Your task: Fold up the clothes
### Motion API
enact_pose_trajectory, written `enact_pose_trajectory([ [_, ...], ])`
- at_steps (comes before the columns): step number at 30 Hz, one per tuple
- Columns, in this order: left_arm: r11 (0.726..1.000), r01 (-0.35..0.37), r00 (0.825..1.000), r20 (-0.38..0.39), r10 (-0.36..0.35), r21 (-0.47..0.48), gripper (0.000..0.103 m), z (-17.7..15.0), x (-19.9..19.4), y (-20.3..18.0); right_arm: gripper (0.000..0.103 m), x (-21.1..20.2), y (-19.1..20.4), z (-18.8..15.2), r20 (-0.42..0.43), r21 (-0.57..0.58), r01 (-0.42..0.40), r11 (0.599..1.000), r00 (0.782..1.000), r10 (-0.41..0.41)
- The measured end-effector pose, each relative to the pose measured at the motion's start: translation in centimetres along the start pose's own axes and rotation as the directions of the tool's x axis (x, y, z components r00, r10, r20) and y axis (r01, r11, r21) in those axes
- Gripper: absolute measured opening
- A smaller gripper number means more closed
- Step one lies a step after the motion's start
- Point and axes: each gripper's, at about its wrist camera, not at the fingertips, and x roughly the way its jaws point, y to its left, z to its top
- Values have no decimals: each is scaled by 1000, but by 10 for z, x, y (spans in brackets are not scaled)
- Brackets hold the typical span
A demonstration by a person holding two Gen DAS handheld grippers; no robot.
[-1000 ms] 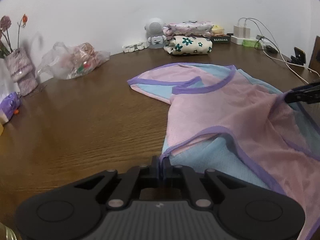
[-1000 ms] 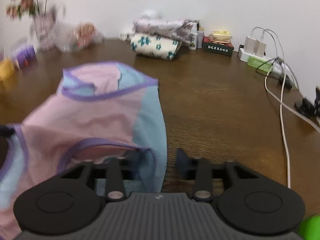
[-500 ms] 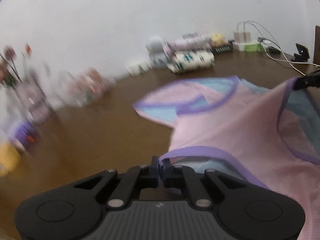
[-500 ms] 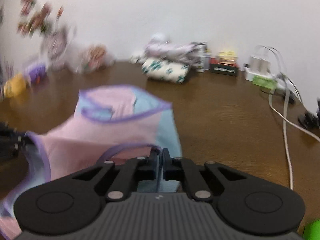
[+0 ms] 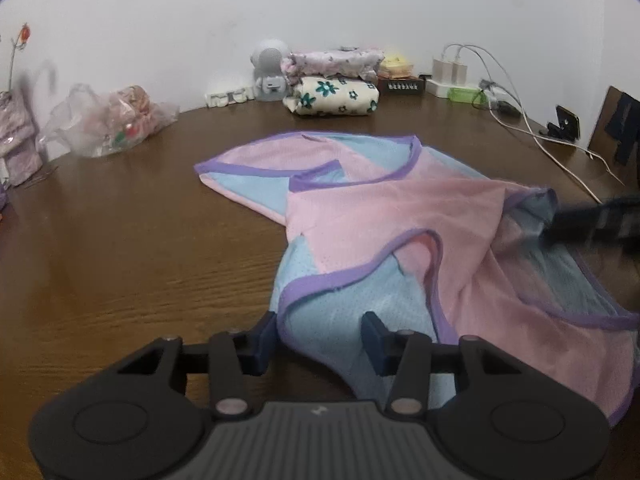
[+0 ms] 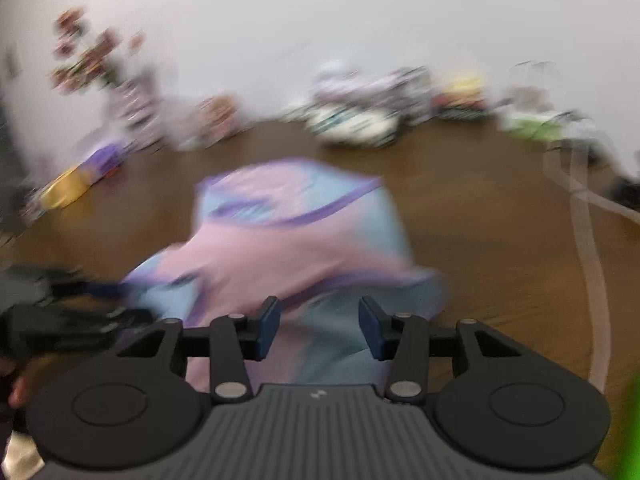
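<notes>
On the brown wooden bench (image 5: 120, 248) lies a thin mesh garment (image 5: 400, 216) in pink and pale blue, every edge bound in purple tape. Its far part lies spread flat, showing a curved neckline; the near part is rumpled and doubled over, with blue mesh uppermost just ahead of the left tongs (image 5: 320, 334). Those tongs are released, their jaws set wide apart, with the purple-bound hem lying between them. The right tongs (image 6: 319, 322) are likewise spread, hovering over the near blue edge of the garment; that view is heavily blurred. Against the back wall sits a stack of folded clothes (image 5: 334, 88), a flowered cream piece under a lilac printed one. To the left, a clear plastic bag (image 5: 108, 120) holds colourful items too small to identify.
</notes>
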Motion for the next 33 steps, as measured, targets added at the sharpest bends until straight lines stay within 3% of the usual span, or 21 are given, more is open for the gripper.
enact_pose_trajectory([
  [1, 1000, -5, 1000, 4, 5, 10, 8, -1, -1, -3, 32, 5, 6, -3, -18, -28, -8, 1000, 1000, 7],
  [2, 1000, -10, 1000, 8, 10, 20, 3, -2, -2, -5, 28, 10, 12, -6, -32, -55, -13, 998, 999, 12],
  [4, 999, -24, 1000, 14, 24, 39, 3, -7, -6, -9, 20, 11, 21, -14, -55, -86, -38, 996, 998, 34],
  [6, 998, -33, 999, 15, 32, 52, 2, -13, -12, -12, 3, 7, 27, -22, -74, -104, -56, 993, 996, 48],
  [10, 998, -2, 1000, -15, 3, 69, 2, -32, -36, -22, 3, -15, 32, -42, -98, -106, -41, 994, 995, 31],
  [12, 997, 48, 998, -35, -46, 59, 4, -43, -51, -25, 3, -29, 30, -50, -118, -113, -30, 993, 993, 17],
  [14, 994, 110, 993, -51, -110, 11, 16, -48, -60, -20, 4, -43, 28, -57, -132, -123, -12, 992, 991, -4],
  [16, 988, 151, 988, -16, -151, -38, 27, -41, -67, -5, 9, -51, 23, -41, -90, -153, 10, 988, 996, -24],
  [17, 987, 149, 989, 8, -149, -54, 35, -35, -70, 2, 11, -54, 21, -31, -63, -170, 23, 985, 997, -34],
  [19, 991, 122, 991, 65, -118, -58, 43, -13, -68, 15, 33, -62, 15, -9, -7, -203, 49, 978, 999, -52],
  [21, 993, 101, 990, 105, -95, -56, 56, 20, -52, 27, 46, -69, 10, 12, 49, -234, 77, 969, 997, -68],
  [24, 997, 61, 996, 72, -57, -55, 55, 73, 1, 32, 46, -31, -1, 62, 32, -255, 54, 965, 998, -48],
  [27, 993, 108, 994, -24, -110, -50, 50, 103, 56, 29, 46, 39, -19, 109, -48, -230, 65, 971, 996, -78],
  [30, 980, 183, 980, -67, -189, -83, 49, 110, 82, 31, 46, 102, -38, 139, -131, -142, 113, 983, 983, -132],
  [31, 977, 193, 977, -70, -200, -89, 42, 108, 86, 32, 46, 117, -42, 143, -149, -122, 111, 986, 980, -129],
  [32, 976, 198, 976, -74, -205, -94, 10, 106, 88, 33, 45, 128, -43, 146, -163, -103, 115, 988, 978, -130],
  [33, 975, 193, 976, -78, -202, -108, 0, 104, 90, 36, 44, 138, -44, 147, -178, -100, 127, 987, 973, -144],
])
